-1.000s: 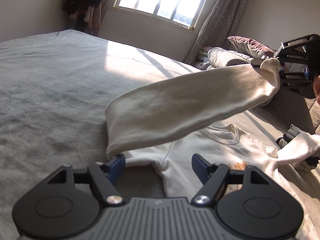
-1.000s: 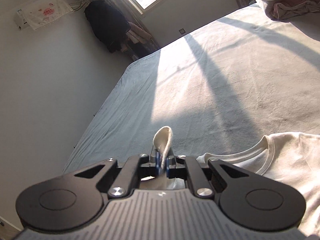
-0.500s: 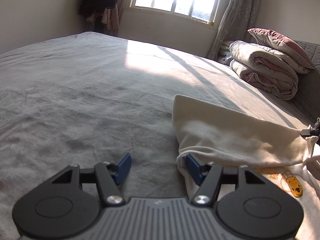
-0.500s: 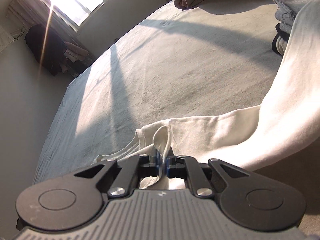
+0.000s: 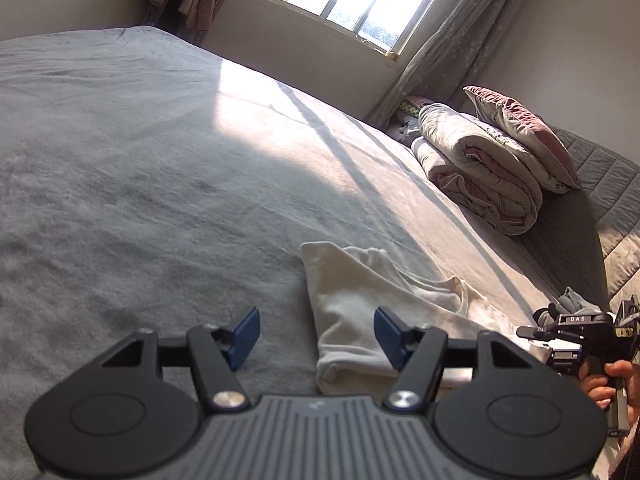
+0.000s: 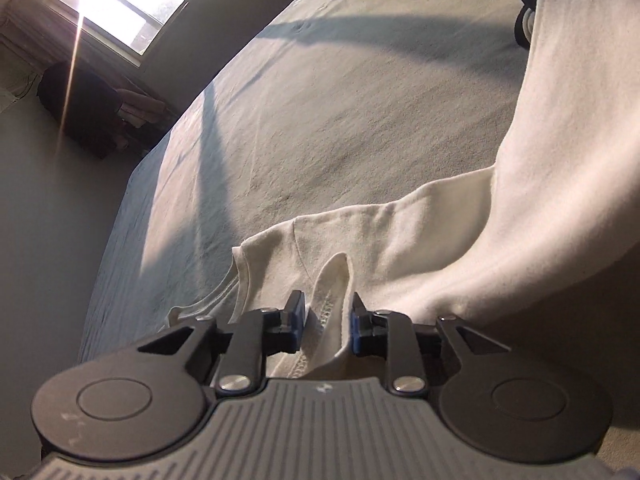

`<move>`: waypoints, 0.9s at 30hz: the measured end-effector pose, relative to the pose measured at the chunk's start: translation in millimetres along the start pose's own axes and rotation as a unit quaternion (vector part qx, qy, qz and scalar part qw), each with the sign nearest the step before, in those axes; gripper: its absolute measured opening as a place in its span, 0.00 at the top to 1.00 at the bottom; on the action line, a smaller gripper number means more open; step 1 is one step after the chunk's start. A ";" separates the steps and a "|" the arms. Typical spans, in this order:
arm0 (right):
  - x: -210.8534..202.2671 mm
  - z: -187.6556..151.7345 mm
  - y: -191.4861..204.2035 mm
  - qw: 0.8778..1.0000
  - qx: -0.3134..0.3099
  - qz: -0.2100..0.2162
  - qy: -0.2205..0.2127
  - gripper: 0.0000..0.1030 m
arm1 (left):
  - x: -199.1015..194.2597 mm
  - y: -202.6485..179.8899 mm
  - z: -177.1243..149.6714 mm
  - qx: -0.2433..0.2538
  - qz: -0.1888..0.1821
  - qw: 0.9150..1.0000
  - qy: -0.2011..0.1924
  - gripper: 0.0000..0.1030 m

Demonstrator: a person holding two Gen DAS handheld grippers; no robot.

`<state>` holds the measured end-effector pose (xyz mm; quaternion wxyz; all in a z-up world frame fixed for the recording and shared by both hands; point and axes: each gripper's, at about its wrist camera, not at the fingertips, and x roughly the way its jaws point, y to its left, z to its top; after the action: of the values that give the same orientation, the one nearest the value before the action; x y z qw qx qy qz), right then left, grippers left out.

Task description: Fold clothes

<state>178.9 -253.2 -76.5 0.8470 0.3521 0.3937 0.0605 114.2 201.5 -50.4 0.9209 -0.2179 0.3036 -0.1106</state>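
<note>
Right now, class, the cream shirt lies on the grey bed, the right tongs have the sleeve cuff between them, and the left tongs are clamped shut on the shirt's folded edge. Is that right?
Not quite. The left tongs are open and hold nothing, as the left wrist view shows. The cream shirt does lie on the grey bed, and the sleeve cuff is between the right tongs.

Grey bed point(image 5: 160, 168) — a cream shirt point(image 5: 352, 312) and rolled duvet point(image 5: 480, 176) lie on it.
</note>
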 end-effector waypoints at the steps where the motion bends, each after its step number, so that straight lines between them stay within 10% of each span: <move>1: -1.0 0.4 1.2 1.000 -0.007 -0.001 -0.001 0.74 | 9.2 -0.1 3.8 -0.005 0.004 1.000 0.005 0.43; 6: -1.8 -5.2 16.2 0.996 -0.085 -0.024 -0.023 0.85 | 54.3 -8.4 11.5 -0.024 0.032 0.999 0.026 0.62; 8: -3.6 -7.5 23.7 0.991 -0.123 -0.024 -0.042 0.87 | 67.1 -10.6 9.6 -0.034 0.044 0.998 0.029 0.96; 18: 9.4 -2.6 26.0 0.974 -0.206 -0.061 -0.073 0.83 | 48.5 -29.5 -11.3 0.002 0.117 0.992 -0.041 0.88; 27: -18.5 -20.9 29.4 0.968 -0.230 -0.033 -0.095 0.79 | 5.0 -43.1 -19.8 0.058 0.042 0.996 -0.055 0.87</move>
<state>156.6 -226.8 -55.3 0.9402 0.1389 0.2984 0.0881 103.1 155.3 -47.1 0.9512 -0.1564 0.2547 -0.0768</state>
